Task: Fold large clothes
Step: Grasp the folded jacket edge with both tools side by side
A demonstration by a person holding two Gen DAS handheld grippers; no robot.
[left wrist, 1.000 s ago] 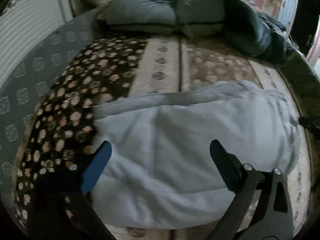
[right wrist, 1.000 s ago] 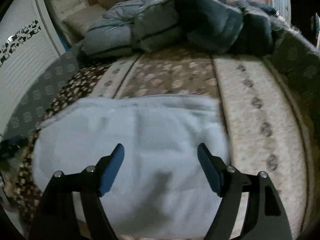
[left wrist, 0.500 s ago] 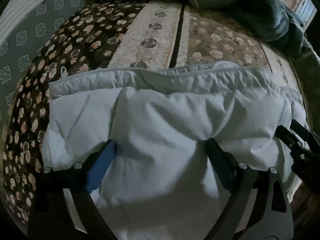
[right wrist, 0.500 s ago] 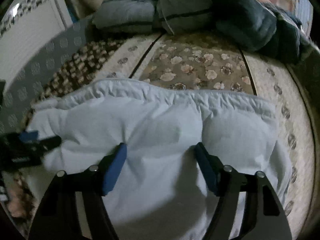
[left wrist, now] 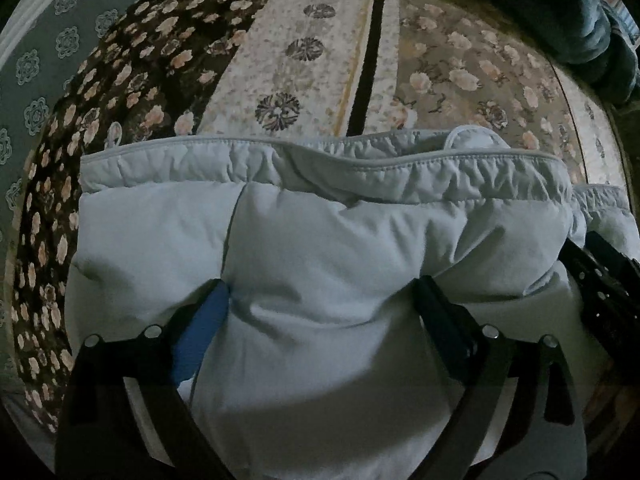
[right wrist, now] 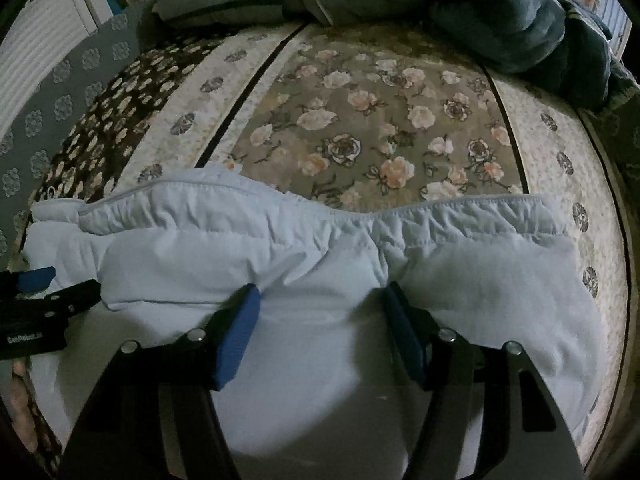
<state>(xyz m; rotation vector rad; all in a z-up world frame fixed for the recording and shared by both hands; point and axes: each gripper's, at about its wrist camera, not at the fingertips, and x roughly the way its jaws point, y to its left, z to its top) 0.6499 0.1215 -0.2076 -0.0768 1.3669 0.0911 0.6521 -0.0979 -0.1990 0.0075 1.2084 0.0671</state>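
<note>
The pale blue padded garment [left wrist: 320, 248] lies bunched across the lower half of both frames on the floral bed [right wrist: 360, 128]. The left gripper [left wrist: 320, 300] and right gripper [right wrist: 320, 300] each press into it with jaws apart, puffy fabric bulging between them. Closing now may catch only the top layer, so the thick fold could slip free or sag unevenly when lifted.

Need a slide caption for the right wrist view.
Right gripper pressed open into pale blue padded garment on floral bedspread.
</note>
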